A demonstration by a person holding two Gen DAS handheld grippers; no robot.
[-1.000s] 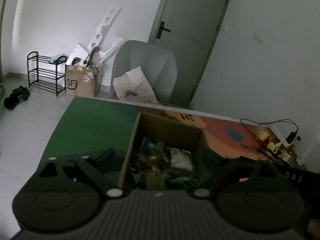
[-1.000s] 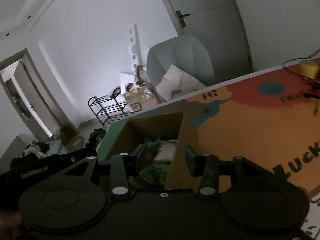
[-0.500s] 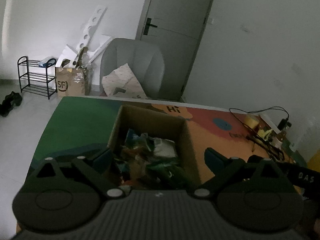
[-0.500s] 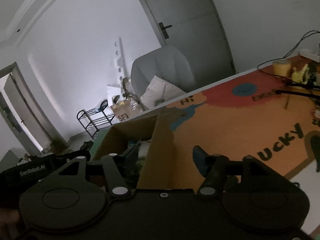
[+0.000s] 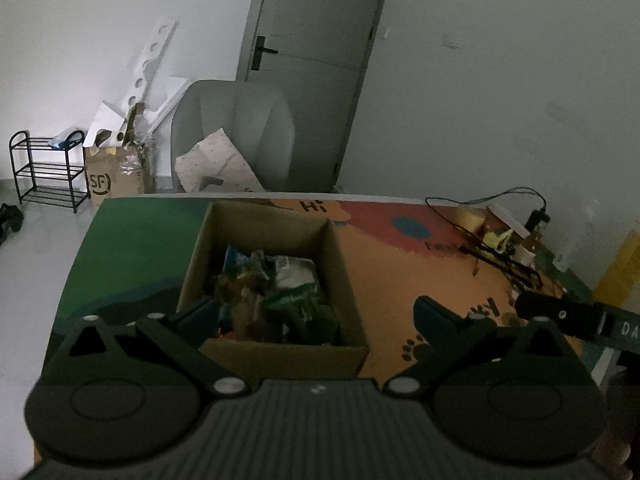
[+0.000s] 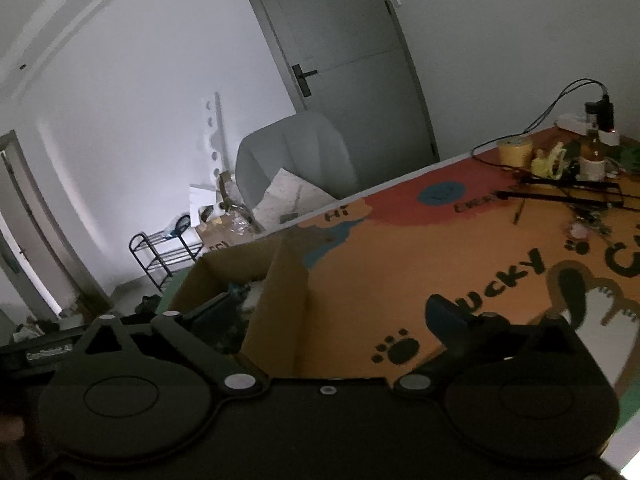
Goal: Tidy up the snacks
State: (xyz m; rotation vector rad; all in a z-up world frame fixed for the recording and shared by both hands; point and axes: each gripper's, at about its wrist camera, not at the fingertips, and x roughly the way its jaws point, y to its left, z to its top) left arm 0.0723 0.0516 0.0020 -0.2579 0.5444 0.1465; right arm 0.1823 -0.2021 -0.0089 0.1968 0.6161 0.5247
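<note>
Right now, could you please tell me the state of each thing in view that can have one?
Box: open-topped, upright on the mat, holding snack packets.
Snack packets: piled loose inside the box.
Left gripper: open, jaws either side of the box, nothing held.
Right gripper: jaws just opened wide, straddling the box's right wall, not gripping it.
Door: closed.

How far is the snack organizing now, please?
Done: snack packets lie inside the cardboard box. In hand: nothing; the left hand-held gripper and the right hand-held gripper are open, the right's jaws just widened. Left: no loose snacks visible on the mat.
</note>
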